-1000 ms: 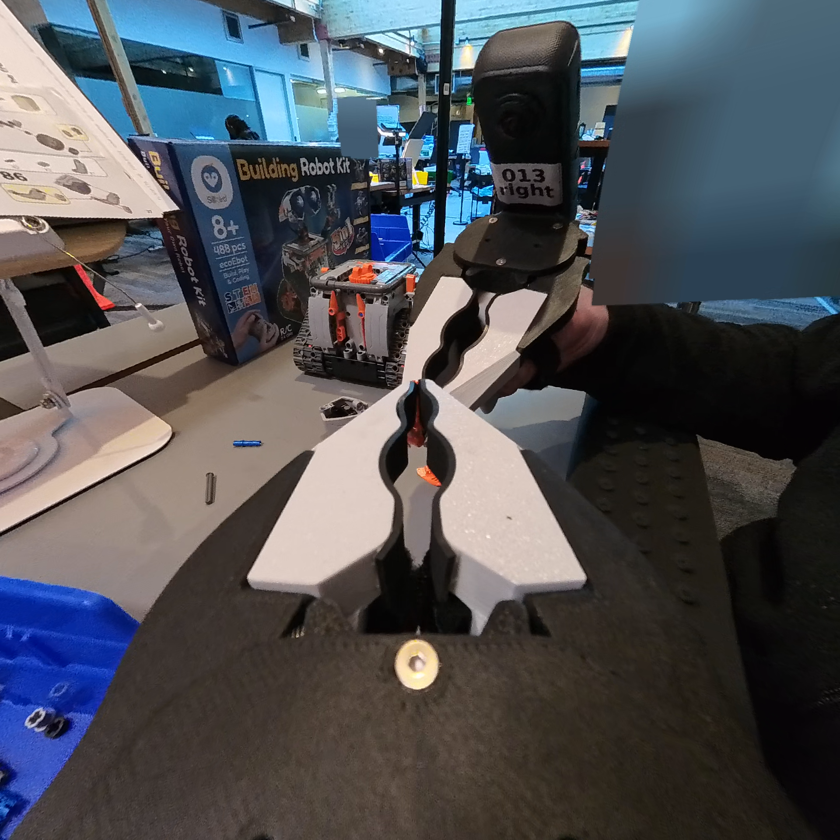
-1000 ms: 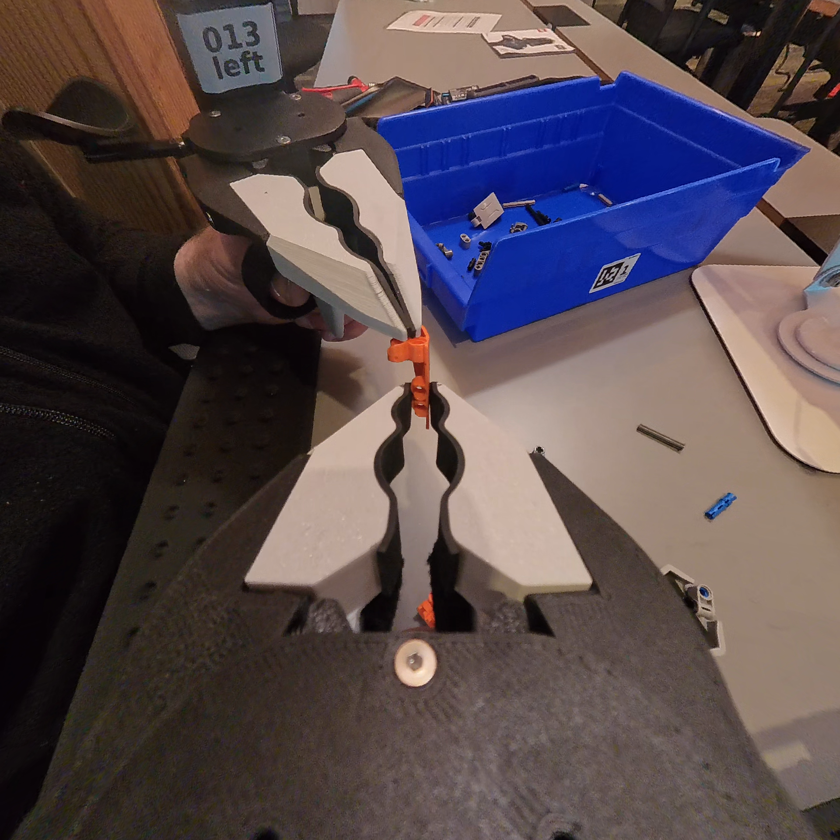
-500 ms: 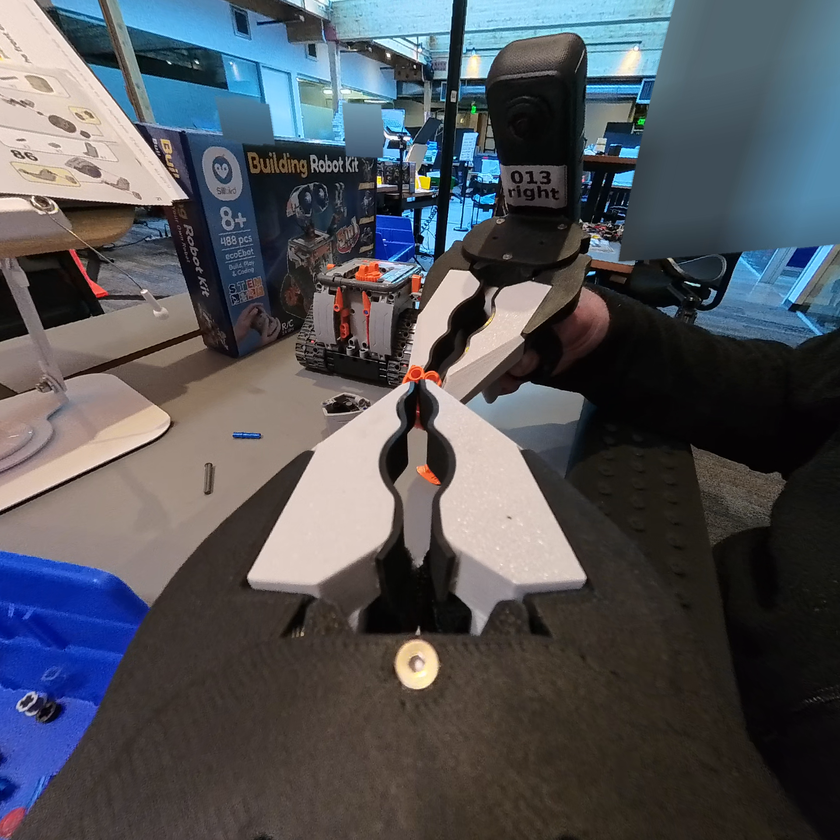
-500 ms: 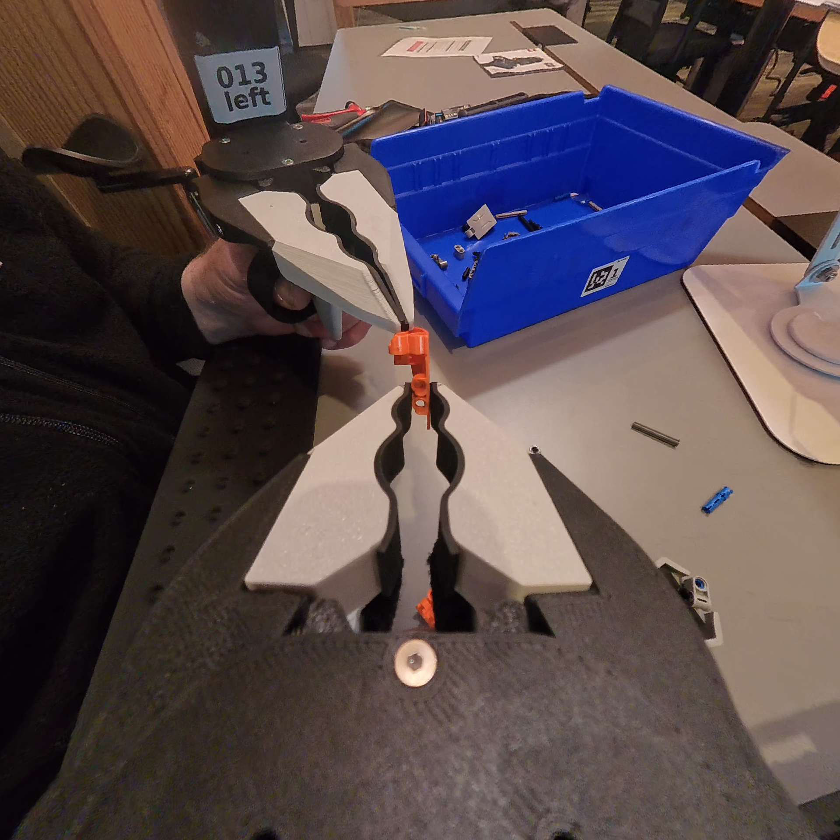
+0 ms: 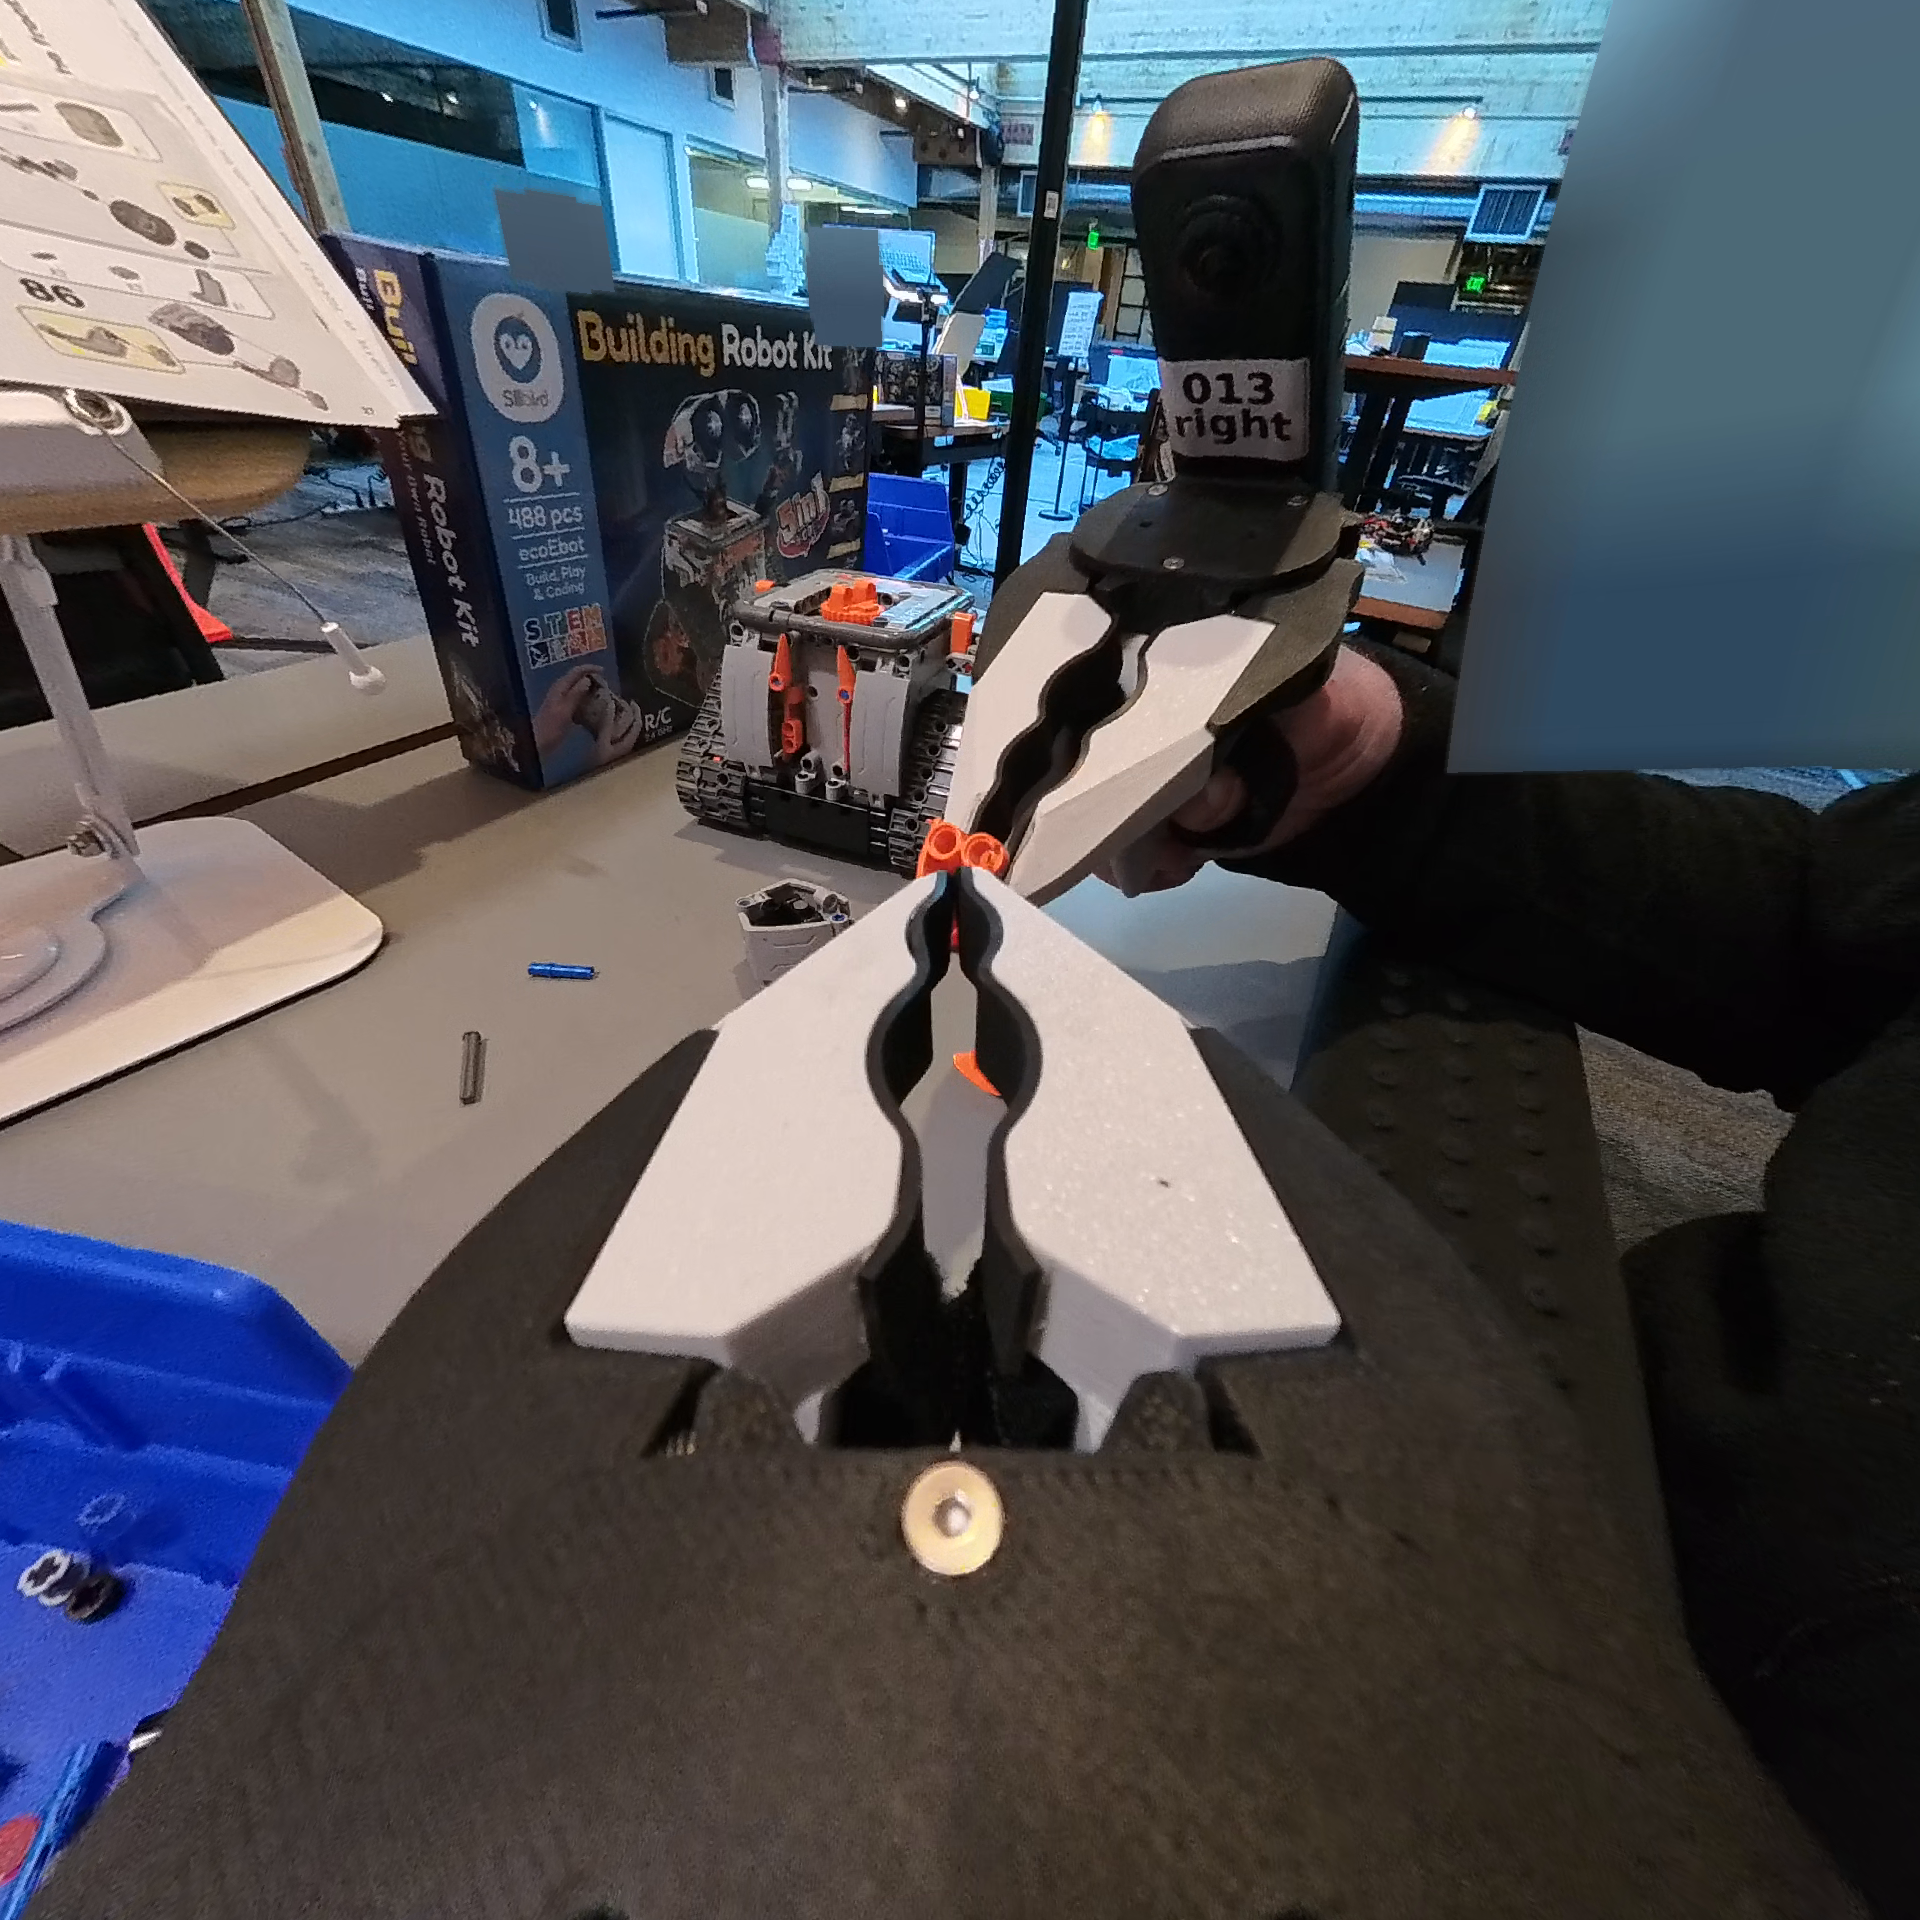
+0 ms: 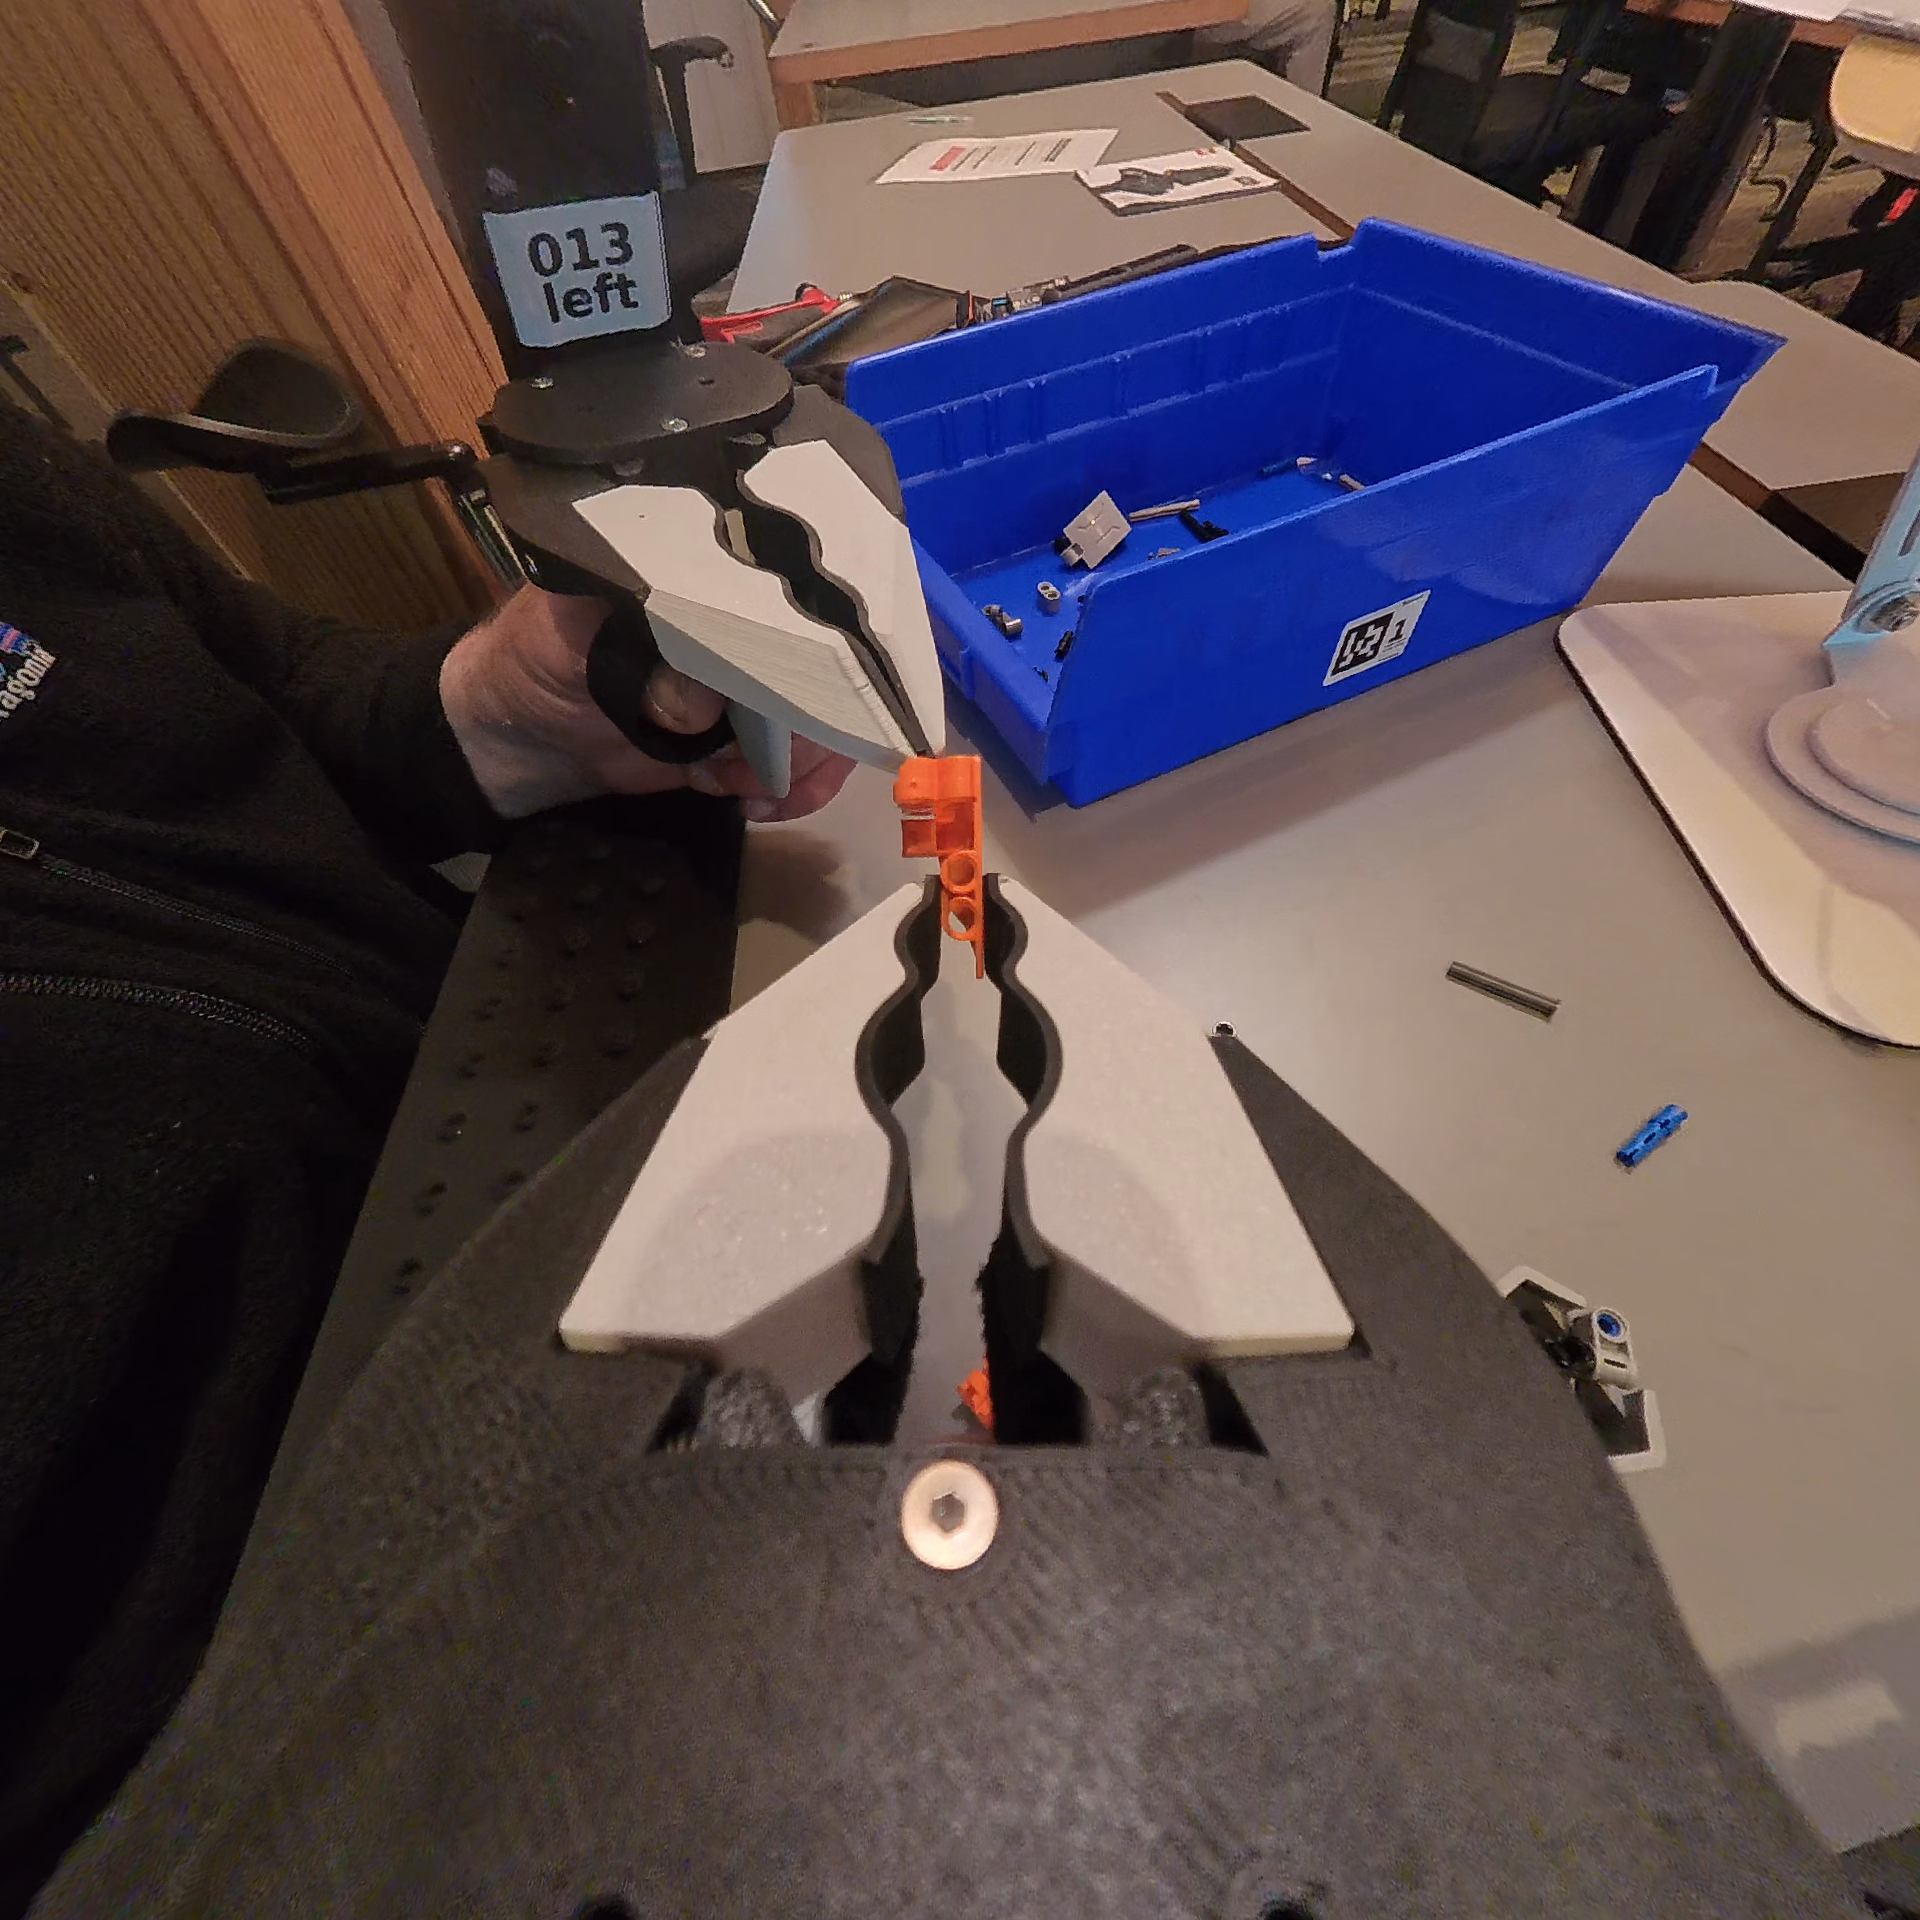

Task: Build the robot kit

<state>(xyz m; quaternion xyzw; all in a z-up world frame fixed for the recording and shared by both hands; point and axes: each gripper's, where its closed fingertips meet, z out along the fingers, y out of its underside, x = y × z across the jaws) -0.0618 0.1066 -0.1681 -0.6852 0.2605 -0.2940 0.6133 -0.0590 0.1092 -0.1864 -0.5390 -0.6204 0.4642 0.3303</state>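
Two claws are held tip to tip above the grey desk (image 6: 1351, 914), and a small orange plastic assembly is shared between them. The left claw (image 5: 951, 883) is clenched at its tips on an orange brick part (image 5: 961, 847), a thin orange strip of which is seen hanging down in the gap between its grey fingers (image 5: 790, 1132). In the right wrist view the right claw (image 6: 961, 894) is clenched on an orange pin-hole connector (image 6: 961, 904), which is joined to the chunkier orange block (image 6: 935, 805) pinched at the tip of the left claw (image 6: 930, 743). The assembly is kept in the air, clear of the desk surface.

Each claw is gripped by a hand (image 6: 540, 717) in a dark sleeve. A blue bin (image 6: 1299, 582) with a few small grey and black pieces in it is set just behind the left claw. On the desk to the right of the right claw, a dark grey axle (image 6: 1501, 990) and a small blue pin (image 6: 1650, 1136) are laid well apart, and a grey-and-black brick piece (image 6: 1590, 1340) is seen near the claw body. In the left wrist view, a tracked toy robot (image 5: 831, 717) is stood beside a printed kit box (image 5: 623, 520), and an instruction sheet (image 5: 156, 229) is carried on a white stand (image 5: 187, 935) at the left.
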